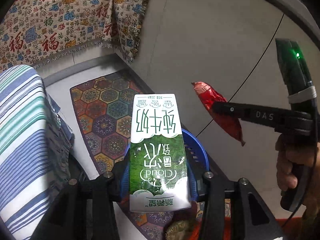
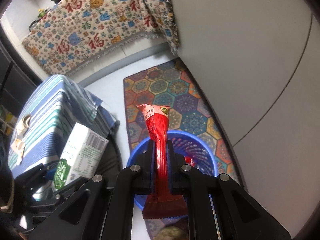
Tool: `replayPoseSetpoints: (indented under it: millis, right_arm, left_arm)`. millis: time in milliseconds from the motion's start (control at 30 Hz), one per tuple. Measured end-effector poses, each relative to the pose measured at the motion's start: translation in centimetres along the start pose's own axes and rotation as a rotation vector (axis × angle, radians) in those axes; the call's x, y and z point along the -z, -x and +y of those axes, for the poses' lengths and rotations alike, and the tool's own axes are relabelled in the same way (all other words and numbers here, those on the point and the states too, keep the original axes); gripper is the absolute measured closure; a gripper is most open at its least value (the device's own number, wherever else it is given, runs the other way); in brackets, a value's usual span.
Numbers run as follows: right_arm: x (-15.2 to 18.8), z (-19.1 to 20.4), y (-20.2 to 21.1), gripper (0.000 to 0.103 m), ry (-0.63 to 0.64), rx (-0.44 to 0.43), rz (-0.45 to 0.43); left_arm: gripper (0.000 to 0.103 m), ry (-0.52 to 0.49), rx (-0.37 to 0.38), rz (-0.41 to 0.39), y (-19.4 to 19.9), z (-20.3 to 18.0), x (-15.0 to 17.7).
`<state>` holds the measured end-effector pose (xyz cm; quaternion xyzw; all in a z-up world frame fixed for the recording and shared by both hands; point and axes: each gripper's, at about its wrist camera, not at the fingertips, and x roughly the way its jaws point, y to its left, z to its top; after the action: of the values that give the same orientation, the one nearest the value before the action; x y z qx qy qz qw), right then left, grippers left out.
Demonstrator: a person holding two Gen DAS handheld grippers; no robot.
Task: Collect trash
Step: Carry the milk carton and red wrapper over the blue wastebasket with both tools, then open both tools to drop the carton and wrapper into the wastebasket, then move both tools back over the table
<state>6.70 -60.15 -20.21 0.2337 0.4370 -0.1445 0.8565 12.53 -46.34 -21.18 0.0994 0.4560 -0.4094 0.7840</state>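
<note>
My left gripper (image 1: 158, 172) is shut on a green and white milk carton (image 1: 158, 150) and holds it above a blue perforated bin (image 1: 197, 152). My right gripper (image 2: 160, 152) is shut on a red foil snack wrapper (image 2: 159, 140) and holds it over the same blue bin (image 2: 200, 150), which has something red inside. The right gripper and wrapper (image 1: 218, 110) also show in the left wrist view, to the right of the carton. The carton (image 2: 82, 156) shows at lower left in the right wrist view.
The bin stands on a colourful hexagon-patterned rug (image 2: 170, 92) on a pale floor. A blue-striped cushioned seat (image 2: 46, 116) with crumpled paper scraps (image 2: 23, 124) is on the left. A cloth with red characters (image 2: 90, 26) hangs behind. A grey wall (image 2: 240, 60) is on the right.
</note>
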Motion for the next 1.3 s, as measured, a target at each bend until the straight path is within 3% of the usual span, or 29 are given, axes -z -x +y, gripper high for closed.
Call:
replayPoseSetpoints:
  millis: [533,600,633,667,700,800,933,1100,1300]
  right_arm:
    - [0.1,-2.4,-1.1,0.089,-0.086,-0.006,0.032]
    - [0.1,-2.9,-1.4,0.088,-0.103,-0.009,0.038]
    - [0.2,-3.1,-1.4,0.086,-0.108,-0.011,0.041]
    - [0.1,-3.2,-1.5,0.075,-0.111,-0.013,0.042]
    - [0.1,-3.3,-1.5,0.065,-0.114,-0.01,0.039]
    - [0.0,-3.7,-0.9,0.058,-0.132,-0.011,0.017]
    - [-0.2,-3.5,0.4,0.045,-0.123,0.031,-0.031]
    - [-0.8,-1.2,2.5,0.028,-0.058,0.091,-0.117]
    - [-1.2,4.5,5.1,0.024,0.048,0.098,-0.226]
  left_arm:
    - [0.055,-0.062,-0.001,0.072,-5.5,-2.8,0.2]
    - [0.05,-0.074,0.012,0.091,-6.4,-3.1,0.4]
    - [0.041,-0.079,0.019,0.098,-6.9,-3.2,0.4]
    - [0.035,-0.081,0.017,0.096,-7.2,-3.3,0.3]
    - [0.034,-0.082,0.012,0.089,-7.3,-3.4,0.3]
    - [0.034,-0.071,0.008,0.078,-6.8,-3.4,0.1]
    - [0.034,-0.067,-0.013,0.035,-4.0,-3.2,0.1]
    - [0.034,-0.052,-0.017,-0.042,2.6,-2.6,0.9]
    - [0.031,-0.002,-0.07,-0.105,11.4,0.8,4.5]
